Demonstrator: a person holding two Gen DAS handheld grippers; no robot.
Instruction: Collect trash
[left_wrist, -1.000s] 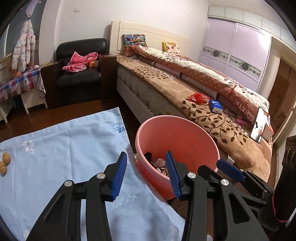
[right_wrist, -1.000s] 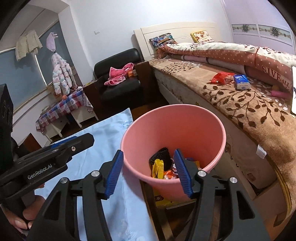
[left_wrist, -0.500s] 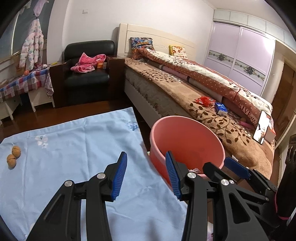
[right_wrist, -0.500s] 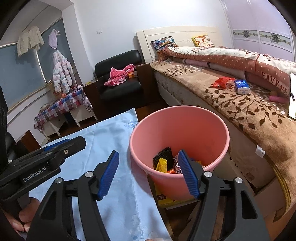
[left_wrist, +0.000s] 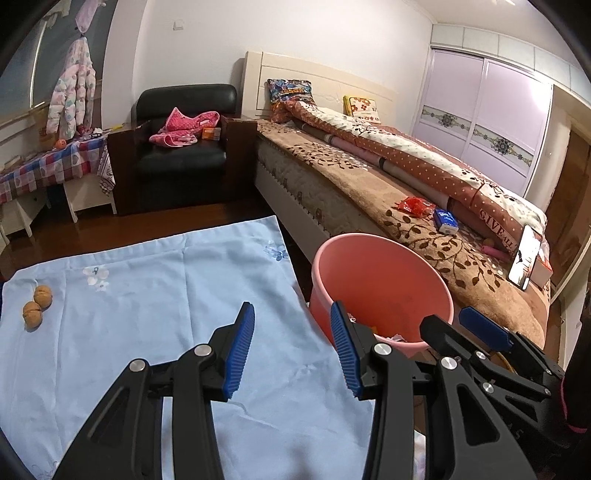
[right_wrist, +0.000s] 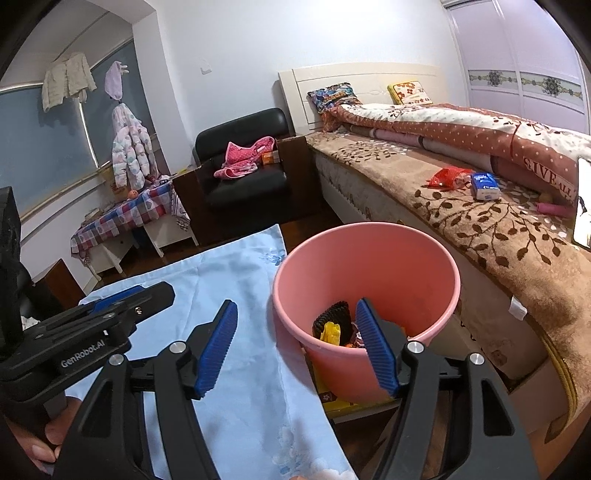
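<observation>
Both grippers empty, jaws spread wide apart, nothing between the blue pads.

Left gripper (left_wrist: 291, 347) hangs over the light-blue cloth (left_wrist: 147, 314) spread on the surface below. Its right-hand pad overlaps the near rim of the pink bucket (left_wrist: 380, 273) in the left wrist view; whether it touches cannot be told. The bucket sits at about 1 o'clock from this gripper, just off the cloth's right edge, between the cloth and the bed (left_wrist: 369, 184).

Right gripper (right_wrist: 299, 347) — seen in its own view — straddles the bucket's (right_wrist: 369, 258) near-left rim: left pad over the cloth (right_wrist: 243, 369), right pad in front of the bucket mouth. The left gripper's body is visible at 9 o'clock in this view, with a hand (right_wrist: 40, 439) wrapped round its handle.

Trash in the bucket: a black ribbed piece (right_wrist: 332, 317), a yellow wrapper (right_wrist: 330, 332) and more colourful wrappers at the bottom, partly hidden by the pad.

Two walnuts (left_wrist: 37, 302) lie together on the cloth at 10 o'clock from the left gripper, near its far-left edge, well apart from the bucket.

On the bed, at 2 o'clock — a red packet (left_wrist: 413, 205) and a blue-white tissue pack (left_wrist: 446, 220), just beside each other on the brown leaf-patterned blanket.
</observation>
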